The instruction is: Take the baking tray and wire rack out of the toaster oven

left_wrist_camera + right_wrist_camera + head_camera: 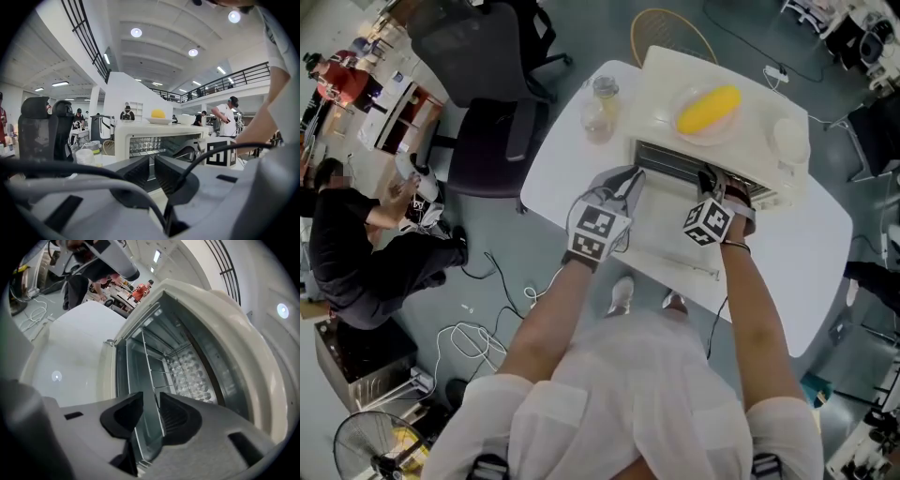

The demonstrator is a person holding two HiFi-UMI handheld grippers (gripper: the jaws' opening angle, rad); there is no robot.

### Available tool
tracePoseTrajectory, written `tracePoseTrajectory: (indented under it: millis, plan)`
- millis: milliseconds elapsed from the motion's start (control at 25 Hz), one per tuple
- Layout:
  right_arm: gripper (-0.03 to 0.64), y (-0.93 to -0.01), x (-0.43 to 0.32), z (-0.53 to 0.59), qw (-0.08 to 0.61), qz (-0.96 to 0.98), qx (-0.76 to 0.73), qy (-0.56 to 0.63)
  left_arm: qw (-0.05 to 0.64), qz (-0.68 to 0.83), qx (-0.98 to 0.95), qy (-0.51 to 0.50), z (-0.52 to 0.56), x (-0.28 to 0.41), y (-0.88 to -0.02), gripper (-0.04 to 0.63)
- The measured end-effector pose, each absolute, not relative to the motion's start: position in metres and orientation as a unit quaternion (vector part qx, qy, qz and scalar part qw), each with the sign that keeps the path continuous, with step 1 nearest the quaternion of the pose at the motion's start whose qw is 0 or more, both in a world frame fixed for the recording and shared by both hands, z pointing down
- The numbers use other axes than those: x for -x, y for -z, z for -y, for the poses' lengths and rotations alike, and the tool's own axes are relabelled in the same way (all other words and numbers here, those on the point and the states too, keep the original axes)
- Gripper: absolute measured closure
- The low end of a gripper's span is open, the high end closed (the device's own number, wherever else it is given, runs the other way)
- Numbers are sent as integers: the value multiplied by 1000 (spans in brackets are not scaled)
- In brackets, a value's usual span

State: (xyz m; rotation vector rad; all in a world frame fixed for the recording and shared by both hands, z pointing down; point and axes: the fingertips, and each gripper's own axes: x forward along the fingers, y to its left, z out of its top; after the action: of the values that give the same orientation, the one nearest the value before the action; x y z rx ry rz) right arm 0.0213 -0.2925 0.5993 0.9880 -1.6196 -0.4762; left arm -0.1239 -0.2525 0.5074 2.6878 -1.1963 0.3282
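A cream toaster oven (661,89) stands on the white table (811,258) with its door (661,246) folded down toward me. My right gripper (711,178) is at the oven's mouth. In the right gripper view it (151,412) is open, with the front edge of the grey baking tray (138,380) running between its jaws. The pads do not press on the tray. The wire rack (164,359) sits on the rails behind it. My left gripper (630,180) hangs over the door's left side. Its (152,171) jaws are closed to a slit, holding nothing, and the oven (140,133) lies ahead of it.
On the oven's top rest a plate with a yellow fruit (708,111) and a white bowl (789,139). Clear jars (602,105) stand on the table left of the oven. An office chair (497,141) and a seated person (347,234) are at the left, with cables (469,337) on the floor.
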Motion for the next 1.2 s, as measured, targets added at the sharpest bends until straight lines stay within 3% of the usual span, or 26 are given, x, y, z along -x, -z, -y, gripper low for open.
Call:
tracePoseTrajectory:
  millis: [440,560,1200]
  plan:
    - [518,-603,-15,302,565,685,-422,184,101,403,-902,-115,261,131,-514,568]
    - [587,-599,-14,296,562,684,-425,188,104,404,-901,-115,259,132,-512,568]
    - [589,-596,1,234,519,719,-422,187,139,435,-877,-146,273,139,-531,568]
